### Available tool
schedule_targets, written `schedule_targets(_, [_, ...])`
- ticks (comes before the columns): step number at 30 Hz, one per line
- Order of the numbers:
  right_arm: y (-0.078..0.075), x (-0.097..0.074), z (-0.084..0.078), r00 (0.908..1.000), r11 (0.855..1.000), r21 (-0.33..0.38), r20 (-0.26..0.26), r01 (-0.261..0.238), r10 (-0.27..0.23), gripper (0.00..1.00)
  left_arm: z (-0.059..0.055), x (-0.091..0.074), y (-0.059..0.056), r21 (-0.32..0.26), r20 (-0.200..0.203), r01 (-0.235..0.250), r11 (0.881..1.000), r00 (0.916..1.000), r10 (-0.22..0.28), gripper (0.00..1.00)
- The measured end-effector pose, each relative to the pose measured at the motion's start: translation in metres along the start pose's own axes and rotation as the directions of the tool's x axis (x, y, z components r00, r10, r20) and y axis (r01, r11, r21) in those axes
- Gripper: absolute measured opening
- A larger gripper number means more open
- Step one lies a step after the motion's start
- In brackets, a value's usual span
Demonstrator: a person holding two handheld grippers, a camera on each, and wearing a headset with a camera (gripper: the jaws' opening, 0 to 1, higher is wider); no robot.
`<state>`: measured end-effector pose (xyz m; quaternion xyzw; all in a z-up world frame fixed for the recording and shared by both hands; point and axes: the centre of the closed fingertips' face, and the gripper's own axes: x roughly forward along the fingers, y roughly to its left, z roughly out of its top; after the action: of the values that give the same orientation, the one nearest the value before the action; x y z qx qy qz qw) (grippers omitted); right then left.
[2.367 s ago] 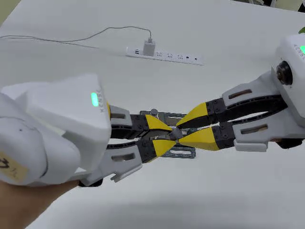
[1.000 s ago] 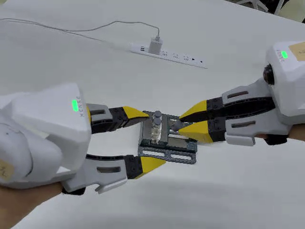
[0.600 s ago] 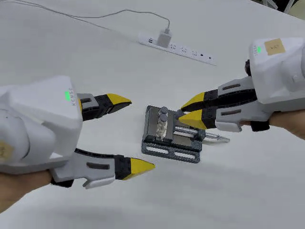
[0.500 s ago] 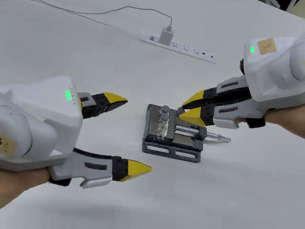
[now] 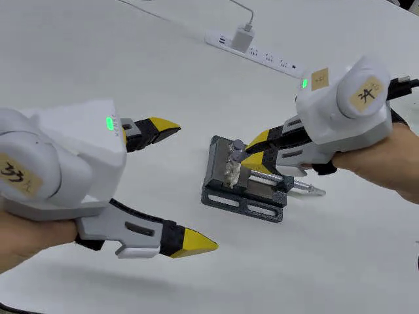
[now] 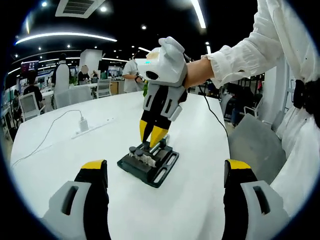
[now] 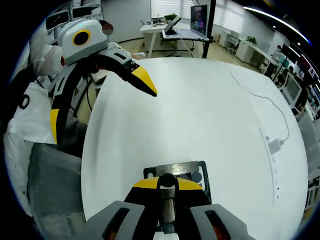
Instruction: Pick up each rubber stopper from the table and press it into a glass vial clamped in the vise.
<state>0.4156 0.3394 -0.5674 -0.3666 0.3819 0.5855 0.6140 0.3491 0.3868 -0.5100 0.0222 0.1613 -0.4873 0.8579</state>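
Head view looks down on the table [image 5: 98, 65]. Left gripper view looks low across it. Right gripper view looks down closely, vise [image 7: 175, 166] at 6 o'clock. All three share the vise.

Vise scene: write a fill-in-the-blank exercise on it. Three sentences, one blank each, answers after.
1. The left hand-held gripper holds its two jaws wide ____.
2. The right hand-held gripper is ____ on a gray rubber stopper just above the vise.
3. A glass vial stands clamped ____ in the vise.

Missing words: open; shut; upright.
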Motion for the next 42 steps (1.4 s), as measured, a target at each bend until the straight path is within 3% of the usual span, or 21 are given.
schedule_targets(2, [-0.002,0.009,-0.006,0.9997,1.0,-0.003,-0.024,0.001,-0.001,0.05,-0.001,0.0,0.0,-0.008,0.003,0.004,1.0,1.0,-0.004,0.97])
schedule_targets(11, [0.003,0.016,-0.012,0.9967,1.0,-0.027,-0.081,-0.002,0.0,0.05,-0.004,0.0,0.004,-0.018,0.013,0.002,1.0,0.9999,-0.001,0.99])
schedule_targets(29, [0.002,0.017,-0.018,0.9949,0.999,-0.05,-0.101,-0.012,0.007,0.05,-0.002,0.003,-0.001,-0.02,0.032,0.008,1.0,0.9995,-0.007,0.99])
schedule_targets(42, [0.002,0.017,-0.018,0.9953,0.999,-0.049,-0.097,-0.012,0.008,0.05,-0.006,0.004,-0.002,-0.017,0.023,0.015,1.0,0.9996,-0.015,0.99])
